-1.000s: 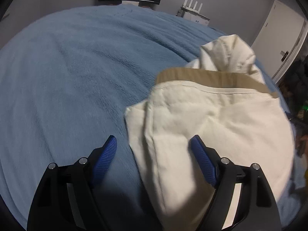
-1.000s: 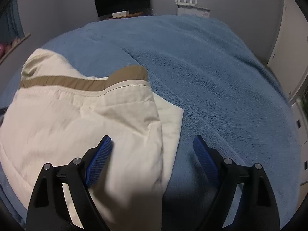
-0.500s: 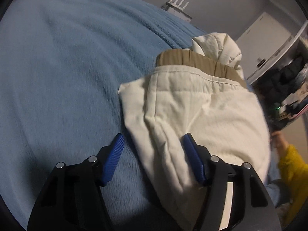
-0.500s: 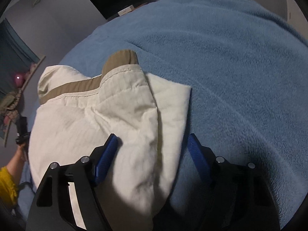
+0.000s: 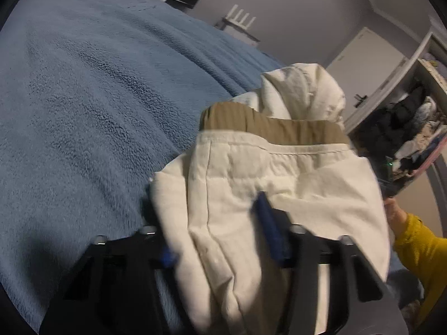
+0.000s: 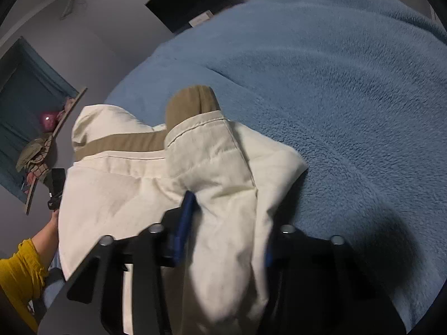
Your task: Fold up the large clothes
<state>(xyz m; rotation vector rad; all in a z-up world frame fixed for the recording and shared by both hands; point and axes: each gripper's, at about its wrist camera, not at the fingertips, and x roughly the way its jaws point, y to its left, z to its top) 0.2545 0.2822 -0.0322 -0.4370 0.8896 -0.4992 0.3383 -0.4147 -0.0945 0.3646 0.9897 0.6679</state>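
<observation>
A cream garment [image 5: 293, 178] with a tan band [image 5: 279, 128] and a bunched hood [image 5: 301, 92] lies folded on a blue fleece blanket [image 5: 97, 111]. My left gripper [image 5: 209, 209] is at the garment's left near corner. Its jaws are closing and a thick fold of cream cloth fills the gap, pressed by the blue pads; the left pad is mostly buried. In the right wrist view the garment [image 6: 125, 189] spreads left. My right gripper [image 6: 229, 212] is closing on its right near fold, with cloth draped over the right finger.
The blue blanket [image 6: 349, 97] stretches far and to both sides. A black screen [image 6: 192, 0] and a white router [image 5: 240, 19] stand at the far wall. An open shelf of clothes [image 5: 413, 134] is at right. A hand with a yellow sleeve [image 5: 419, 251] shows beside the garment.
Both grippers have dropped and tipped down onto the garment's near corners. Their jaws have narrowed from wide open until the cloth is bunched between the pads.
</observation>
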